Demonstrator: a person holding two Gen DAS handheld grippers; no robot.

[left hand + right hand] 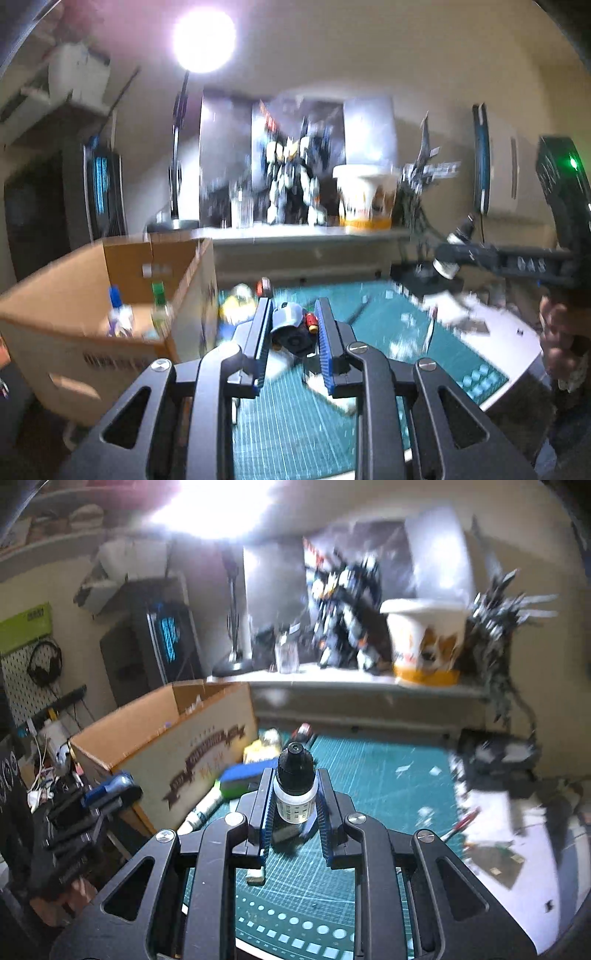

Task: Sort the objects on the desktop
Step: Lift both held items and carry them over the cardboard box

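Note:
My left gripper [293, 319] is shut on a small grey and black model part with a red piece [291, 325], held above the green cutting mat [295, 424], just right of the cardboard box [92, 325]. My right gripper [295, 786] is shut on a small paint bottle [295, 790] with a black cap and white label, held over the mat [369, 794]. The box [177, 746] stands to the left in the right wrist view. The right gripper also shows in the left wrist view [450, 258], at the right and higher up.
Small bottles [118, 314] stand inside the box. A yellow and blue item [236, 306], a blue and green block [236, 779] and a white marker [203, 810] lie by the box. A shelf at the back holds a robot model [291, 177] and a white bucket [365, 195].

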